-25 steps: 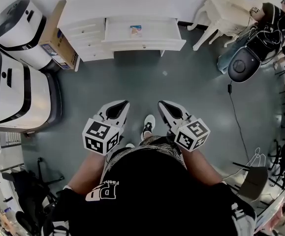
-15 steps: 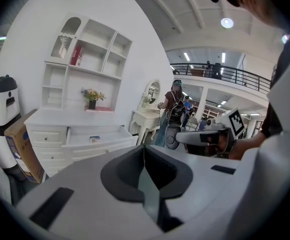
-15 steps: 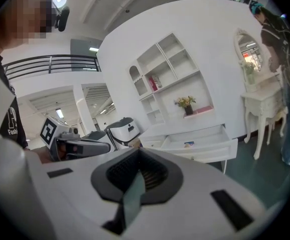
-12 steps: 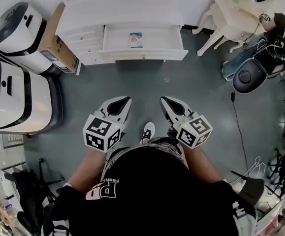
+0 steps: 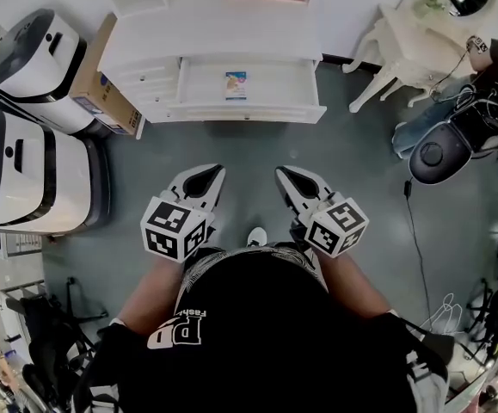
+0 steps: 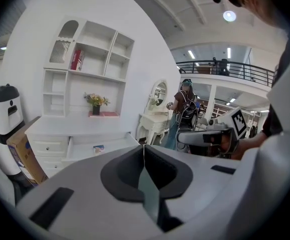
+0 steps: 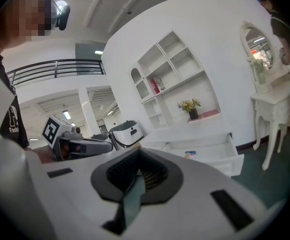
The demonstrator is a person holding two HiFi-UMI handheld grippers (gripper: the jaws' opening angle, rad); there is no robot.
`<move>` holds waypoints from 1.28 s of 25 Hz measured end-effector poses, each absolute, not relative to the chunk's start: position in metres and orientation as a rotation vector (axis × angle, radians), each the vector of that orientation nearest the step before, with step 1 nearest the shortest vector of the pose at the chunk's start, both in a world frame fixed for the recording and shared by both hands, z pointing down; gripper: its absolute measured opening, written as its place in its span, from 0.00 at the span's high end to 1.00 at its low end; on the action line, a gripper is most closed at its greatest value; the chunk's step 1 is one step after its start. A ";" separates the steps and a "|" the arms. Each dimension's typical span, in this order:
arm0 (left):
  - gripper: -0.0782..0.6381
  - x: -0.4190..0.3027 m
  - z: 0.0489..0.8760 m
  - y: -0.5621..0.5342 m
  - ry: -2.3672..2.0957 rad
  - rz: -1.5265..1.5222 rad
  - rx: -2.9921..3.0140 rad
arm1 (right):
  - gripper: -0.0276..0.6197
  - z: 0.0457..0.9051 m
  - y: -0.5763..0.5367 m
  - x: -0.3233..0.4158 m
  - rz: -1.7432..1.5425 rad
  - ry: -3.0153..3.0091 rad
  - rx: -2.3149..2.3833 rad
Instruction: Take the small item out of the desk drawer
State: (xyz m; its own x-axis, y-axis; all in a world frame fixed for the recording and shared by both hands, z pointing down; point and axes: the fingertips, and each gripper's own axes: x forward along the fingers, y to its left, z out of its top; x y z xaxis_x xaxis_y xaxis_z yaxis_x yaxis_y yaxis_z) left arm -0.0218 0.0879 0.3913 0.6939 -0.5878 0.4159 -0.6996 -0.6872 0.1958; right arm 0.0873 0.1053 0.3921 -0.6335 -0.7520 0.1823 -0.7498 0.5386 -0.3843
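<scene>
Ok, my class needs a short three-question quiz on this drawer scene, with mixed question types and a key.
1. Fill in: the jaws of the left tool and the right tool are both ____.
2. True or false: the desk drawer is closed.
3. The small item lies: A between the left tool's jaws; B in the desk drawer; C between the right tool's jaws.
Key: 1 shut; 2 false; 3 B.
</scene>
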 end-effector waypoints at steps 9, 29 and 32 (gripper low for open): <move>0.87 -0.008 0.393 0.073 -1.031 0.480 2.544 | 0.94 0.399 0.095 0.107 -0.707 2.733 -1.334; 0.87 -0.011 0.411 -0.013 -0.961 0.456 2.560 | 0.94 0.414 0.017 0.104 -0.732 2.739 -1.436; 0.87 -0.019 0.417 -0.037 -0.960 0.470 2.550 | 0.94 0.420 -0.007 0.096 -0.754 2.752 -1.438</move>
